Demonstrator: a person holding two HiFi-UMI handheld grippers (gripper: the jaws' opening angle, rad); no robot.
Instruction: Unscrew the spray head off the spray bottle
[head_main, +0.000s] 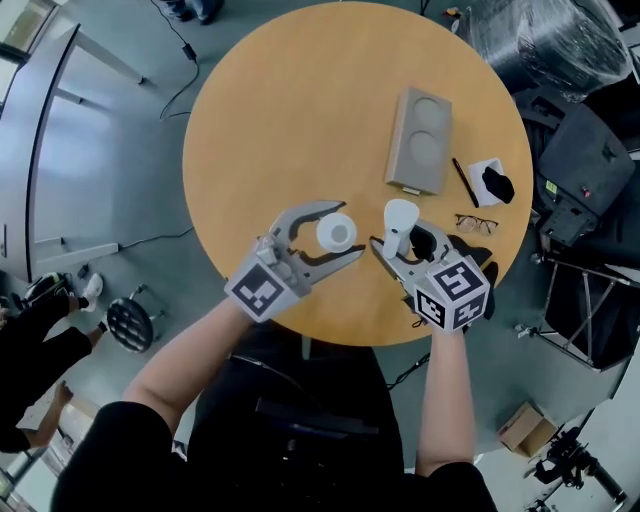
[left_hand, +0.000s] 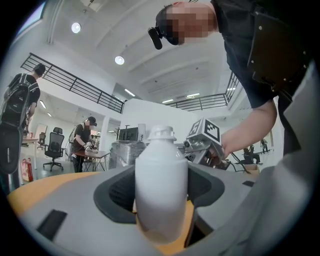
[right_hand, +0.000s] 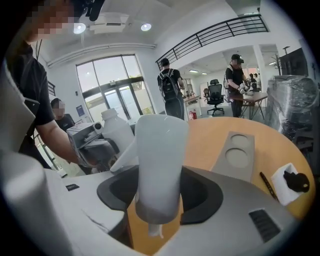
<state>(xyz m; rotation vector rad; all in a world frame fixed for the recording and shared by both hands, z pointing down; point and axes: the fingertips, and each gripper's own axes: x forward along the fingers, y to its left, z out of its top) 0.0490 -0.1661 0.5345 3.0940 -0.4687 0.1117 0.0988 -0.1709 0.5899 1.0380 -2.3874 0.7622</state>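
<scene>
The left gripper (head_main: 350, 230) is being pressed onto the round white plastic spray bottle (left_hand: 161, 185) between its jaws, the right gripper (head_main: 400, 238) onto the unscrewed white plastic spray head (right_hand: 160, 165) just beside, so both are best lowered steadily, upright, before release.

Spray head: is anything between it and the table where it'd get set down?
Nothing visible does. The spray head, held in the right hand-held gripper, is already off the bottle; the grey tray lies farther across the table.
</scene>
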